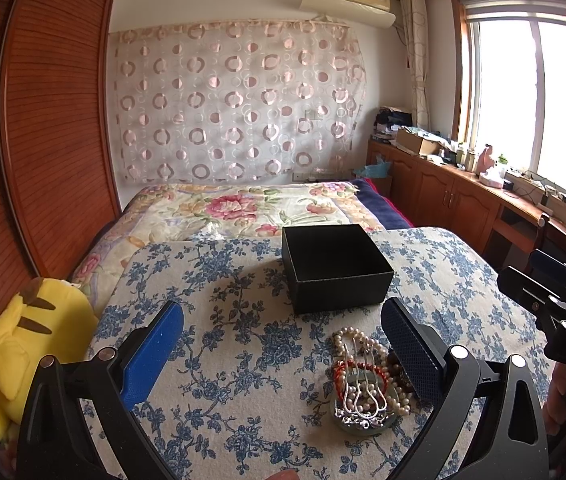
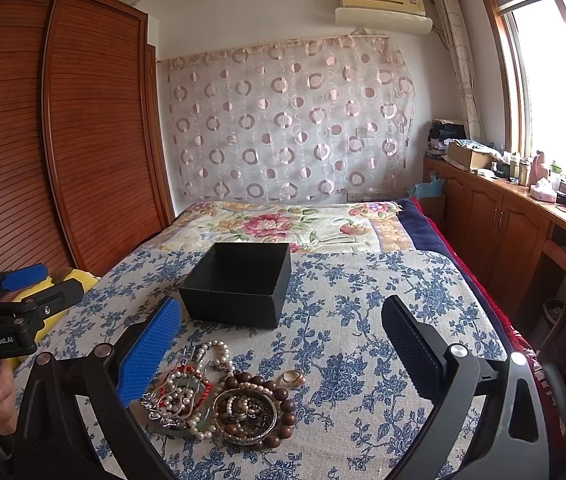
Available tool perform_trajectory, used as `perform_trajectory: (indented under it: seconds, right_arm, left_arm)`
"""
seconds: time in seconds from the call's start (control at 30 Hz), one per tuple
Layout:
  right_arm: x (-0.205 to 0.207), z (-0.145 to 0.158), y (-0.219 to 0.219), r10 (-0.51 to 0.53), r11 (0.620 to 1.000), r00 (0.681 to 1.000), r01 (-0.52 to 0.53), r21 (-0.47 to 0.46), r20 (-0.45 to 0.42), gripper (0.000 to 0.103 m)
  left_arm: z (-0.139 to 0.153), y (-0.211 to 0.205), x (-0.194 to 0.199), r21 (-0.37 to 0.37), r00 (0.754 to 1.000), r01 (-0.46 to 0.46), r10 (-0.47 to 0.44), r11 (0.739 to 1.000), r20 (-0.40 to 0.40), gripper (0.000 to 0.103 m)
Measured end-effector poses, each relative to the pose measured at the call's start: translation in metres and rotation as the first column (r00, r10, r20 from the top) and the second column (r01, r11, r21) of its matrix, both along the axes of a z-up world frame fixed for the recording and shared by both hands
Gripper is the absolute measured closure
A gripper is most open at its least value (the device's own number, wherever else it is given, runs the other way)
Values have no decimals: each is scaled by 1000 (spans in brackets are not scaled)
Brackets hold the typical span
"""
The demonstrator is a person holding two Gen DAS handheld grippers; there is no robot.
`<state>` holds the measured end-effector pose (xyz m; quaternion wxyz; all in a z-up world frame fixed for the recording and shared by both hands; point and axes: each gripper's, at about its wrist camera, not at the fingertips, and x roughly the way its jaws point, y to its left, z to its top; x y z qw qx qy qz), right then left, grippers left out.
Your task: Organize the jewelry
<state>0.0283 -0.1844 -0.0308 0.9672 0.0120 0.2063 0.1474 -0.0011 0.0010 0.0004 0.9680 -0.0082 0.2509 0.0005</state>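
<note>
An open black box point(image 1: 335, 266) point(image 2: 239, 284) stands on the blue-flowered cloth point(image 1: 235, 344) point(image 2: 363, 320). In front of it lies a jewelry pile point(image 1: 367, 384) point(image 2: 219, 396): a pearl necklace point(image 2: 215, 350), a red cord bracelet point(image 2: 199, 380), a silver hair comb point(image 1: 359, 404), a wooden bead bracelet point(image 2: 279, 400) and a gold ring point(image 2: 293, 377). My left gripper point(image 1: 283, 320) is open, the pile just inside its right finger. My right gripper point(image 2: 283, 316) is open too, with the pile by its left finger. Neither holds anything.
A yellow plush toy point(image 1: 39, 344) lies at the cloth's left edge beside the wooden wardrobe point(image 1: 51, 120). A floral quilt point(image 2: 291, 224) covers the bed behind the box. Wooden cabinets point(image 2: 495, 220) with clutter run under the window on the right.
</note>
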Motion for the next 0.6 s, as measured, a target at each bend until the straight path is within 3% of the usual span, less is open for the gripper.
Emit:
perform_trajectory:
  seconds: [0.6]
  right_arm:
    - [2, -1, 1, -1, 1000, 1000, 1, -1, 2, 2]
  left_arm:
    - [2, -1, 1, 0, 1000, 2, -2, 1000, -1, 7]
